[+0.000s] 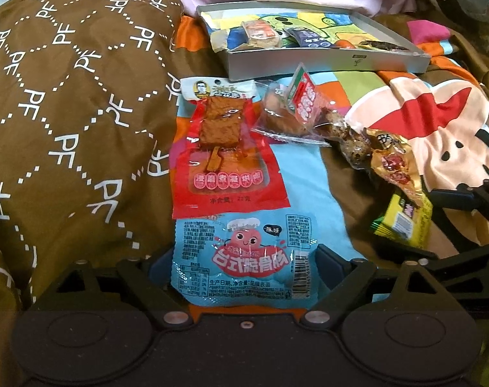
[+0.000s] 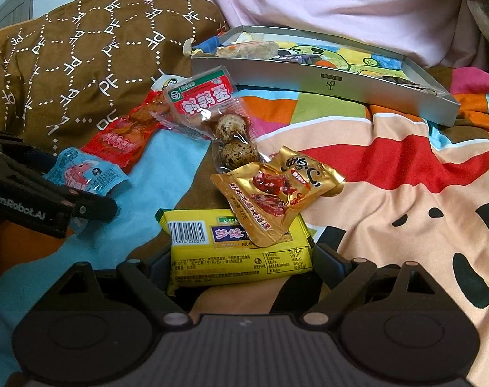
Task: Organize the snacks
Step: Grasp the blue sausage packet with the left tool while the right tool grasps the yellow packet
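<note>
Snacks lie on the bed blanket. Left tool [image 1: 244, 277] sits around the blue snack pack [image 1: 241, 258], seemingly pinching it. Right tool [image 2: 241, 264] hugs the yellow cracker pack [image 2: 238, 251] (gold pack on top). Both probably go in the gray box [image 2: 325, 80] behind.

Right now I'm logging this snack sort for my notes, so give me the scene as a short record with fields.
Surface: patterned bedspread
Container: shallow grey cardboard box, some snacks already inside
Left tongs: around the light blue plastic snack packet
Right tongs: around the yellow plastic cracker packet
Loose snacks: red tofu packet, clear quail egg packet, gold foil packet lying partly on the yellow one
</note>
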Demonstrator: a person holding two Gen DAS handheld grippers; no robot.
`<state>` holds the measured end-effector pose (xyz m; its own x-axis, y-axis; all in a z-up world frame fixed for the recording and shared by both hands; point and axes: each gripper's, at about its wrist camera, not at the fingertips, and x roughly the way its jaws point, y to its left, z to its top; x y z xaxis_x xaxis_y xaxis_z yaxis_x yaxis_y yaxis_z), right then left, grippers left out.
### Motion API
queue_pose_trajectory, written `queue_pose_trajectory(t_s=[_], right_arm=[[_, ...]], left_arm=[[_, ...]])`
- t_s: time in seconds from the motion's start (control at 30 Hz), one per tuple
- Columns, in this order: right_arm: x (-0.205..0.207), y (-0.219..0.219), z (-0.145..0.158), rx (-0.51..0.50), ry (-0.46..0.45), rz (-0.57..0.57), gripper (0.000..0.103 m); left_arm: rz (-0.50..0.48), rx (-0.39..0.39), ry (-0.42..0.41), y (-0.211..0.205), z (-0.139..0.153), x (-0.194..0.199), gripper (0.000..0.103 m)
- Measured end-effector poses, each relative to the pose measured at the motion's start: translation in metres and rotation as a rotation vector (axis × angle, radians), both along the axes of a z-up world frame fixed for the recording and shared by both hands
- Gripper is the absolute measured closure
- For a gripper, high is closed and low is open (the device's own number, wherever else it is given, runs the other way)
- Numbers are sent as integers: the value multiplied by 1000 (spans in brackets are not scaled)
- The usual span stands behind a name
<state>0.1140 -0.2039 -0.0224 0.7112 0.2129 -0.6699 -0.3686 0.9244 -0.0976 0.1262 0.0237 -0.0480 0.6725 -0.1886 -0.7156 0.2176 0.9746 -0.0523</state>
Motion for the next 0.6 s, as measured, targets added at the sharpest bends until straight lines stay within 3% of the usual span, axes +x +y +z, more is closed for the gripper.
queue_pose_trajectory(t_s=[0.33,0.6], right_arm=[[-3,0,1,-7,-14,-2,13],[-6,-1,1,-2,-26,-13,14]], left_arm=[[-38,-68,45,-5,4,-13,15],[-44,-70,39,-6,4,-16,15]])
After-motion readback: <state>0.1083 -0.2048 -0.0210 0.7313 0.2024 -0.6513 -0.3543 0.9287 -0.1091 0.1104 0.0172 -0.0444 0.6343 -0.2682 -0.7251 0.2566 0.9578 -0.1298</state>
